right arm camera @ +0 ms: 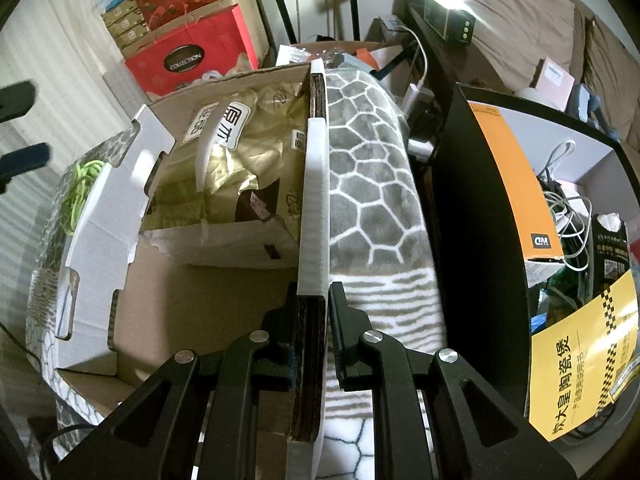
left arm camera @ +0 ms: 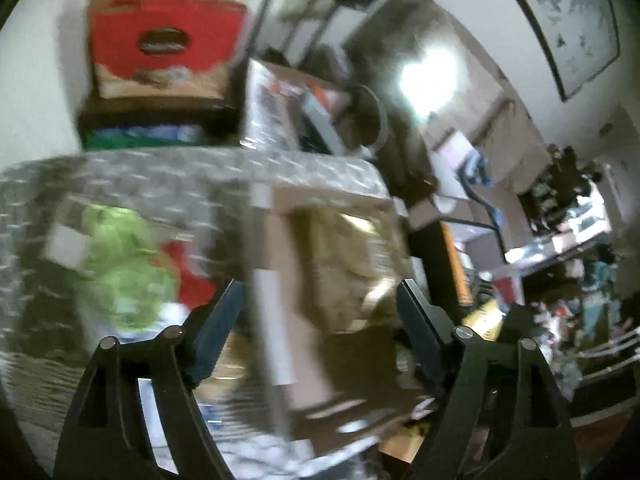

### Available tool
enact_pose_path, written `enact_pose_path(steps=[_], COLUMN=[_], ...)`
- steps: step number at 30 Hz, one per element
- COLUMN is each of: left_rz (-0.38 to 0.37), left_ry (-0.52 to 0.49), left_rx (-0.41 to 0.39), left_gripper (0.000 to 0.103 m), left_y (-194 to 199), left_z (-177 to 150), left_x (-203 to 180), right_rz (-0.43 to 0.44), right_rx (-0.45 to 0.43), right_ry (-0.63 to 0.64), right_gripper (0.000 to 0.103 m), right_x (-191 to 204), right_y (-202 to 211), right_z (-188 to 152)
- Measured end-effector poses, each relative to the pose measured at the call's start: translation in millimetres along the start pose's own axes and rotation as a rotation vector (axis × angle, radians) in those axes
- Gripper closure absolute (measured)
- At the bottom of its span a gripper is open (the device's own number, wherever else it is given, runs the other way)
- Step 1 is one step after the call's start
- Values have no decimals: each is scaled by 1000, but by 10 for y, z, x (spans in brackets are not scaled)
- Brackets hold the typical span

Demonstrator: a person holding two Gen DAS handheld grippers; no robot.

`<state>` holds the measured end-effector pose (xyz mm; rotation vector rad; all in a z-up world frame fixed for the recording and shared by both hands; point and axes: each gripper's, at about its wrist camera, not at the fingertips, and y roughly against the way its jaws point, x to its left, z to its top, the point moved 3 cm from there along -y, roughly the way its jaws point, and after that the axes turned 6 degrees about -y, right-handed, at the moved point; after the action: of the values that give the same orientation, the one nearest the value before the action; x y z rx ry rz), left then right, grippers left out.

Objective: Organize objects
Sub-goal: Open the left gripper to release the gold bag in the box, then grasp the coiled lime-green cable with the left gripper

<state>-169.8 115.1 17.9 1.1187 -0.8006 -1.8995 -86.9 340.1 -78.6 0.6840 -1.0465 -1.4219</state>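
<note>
A grey honeycomb-patterned cardboard box (right arm camera: 372, 184) stands open. My right gripper (right arm camera: 313, 292) is shut on its right wall edge (right arm camera: 314, 216), one finger inside and one outside. Inside lies a gold foil bag (right arm camera: 236, 160) and, at the left, a green cord (right arm camera: 82, 188). In the blurred left wrist view, my left gripper (left arm camera: 320, 296) is open above the same box (left arm camera: 208, 168), with the gold bag (left arm camera: 356, 256) between its fingers and a green lump (left arm camera: 124, 268) to the left. Its blue fingertips also show at the left edge of the right wrist view (right arm camera: 24, 160).
Red gift boxes (right arm camera: 192, 60) are stacked behind the patterned box. A black shelf (right arm camera: 480, 220) with an orange carton (right arm camera: 516, 184), cables and a yellow bag (right arm camera: 580, 360) stands to the right. A bed (right arm camera: 520, 20) lies beyond.
</note>
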Motion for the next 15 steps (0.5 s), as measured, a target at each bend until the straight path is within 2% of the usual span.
enact_pose_path(steps=[3,6,12,15], left_rz=[81,136,195,182], left_ry=[21,81,164,208], left_rx=[-41,-36,-16,0], left_gripper=[25,25,25,25], left_y=[179,214,145,79], left_z=[-97,-227,-487,-599], left_x=[440,910,1497,1694], right_rz=[2,0,-2,-4], right_rx=[-1,-1,-1,-2], right_ry=[-2,-2,-1,2], right_gripper=[91,91,91,90], right_x=[-7,-8,-32,-35], right_y=[-3,-10,-13,-12], right_z=[-8,-2,-29,-31])
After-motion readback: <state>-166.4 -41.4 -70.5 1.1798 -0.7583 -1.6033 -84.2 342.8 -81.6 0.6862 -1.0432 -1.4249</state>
